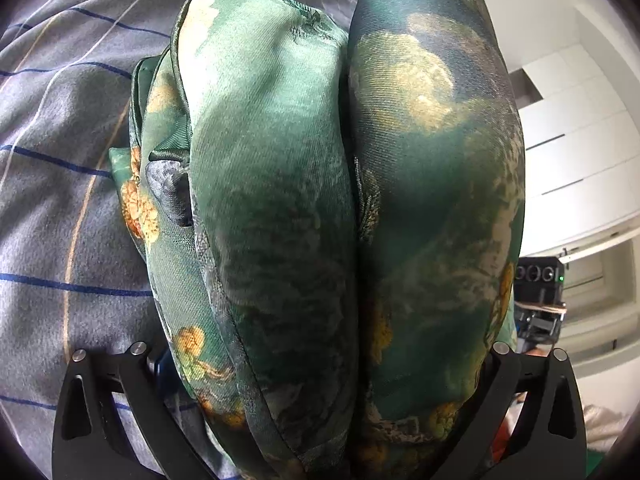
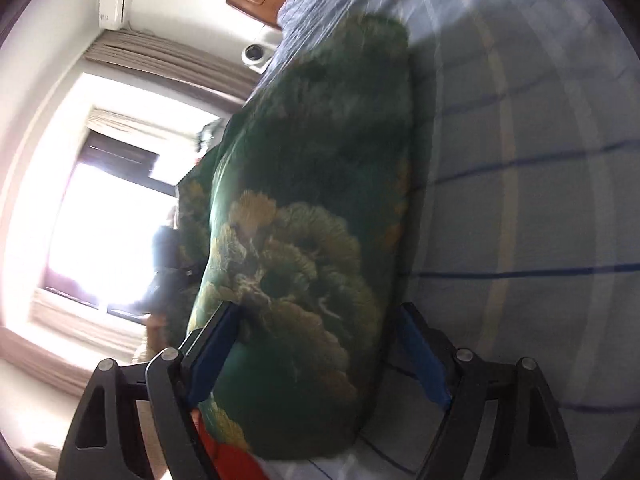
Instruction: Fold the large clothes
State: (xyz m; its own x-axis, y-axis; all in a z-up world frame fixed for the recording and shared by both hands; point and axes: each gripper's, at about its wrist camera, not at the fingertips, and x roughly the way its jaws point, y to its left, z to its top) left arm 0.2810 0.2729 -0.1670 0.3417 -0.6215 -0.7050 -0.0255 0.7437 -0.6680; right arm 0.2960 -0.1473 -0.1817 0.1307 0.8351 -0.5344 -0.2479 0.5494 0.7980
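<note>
Spreading wide apart around the glossy green floral satin garment point(image 2: 304, 216), right gripper point(image 2: 320, 344) pads pressing nothing. Bulging between left gripper point(image 1: 320, 360) arms, grip impossible to tell. Lying folded on grey checked bedsheet point(image 1: 60, 200). Looking light, soft, slippery; pinching folded edges seeming safest.

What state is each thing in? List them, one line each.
Green flowered garment: bunched in thick folds, lying on the bed.
Checked bedsheet: spread out, slightly wrinkled.
Left claw: wide around the garment's folds; cloth hides its pads, so a grip cannot be told.
Right claw: open, blue pads apart, garment between them.
Curtains: drawn back from the bright window.
</note>
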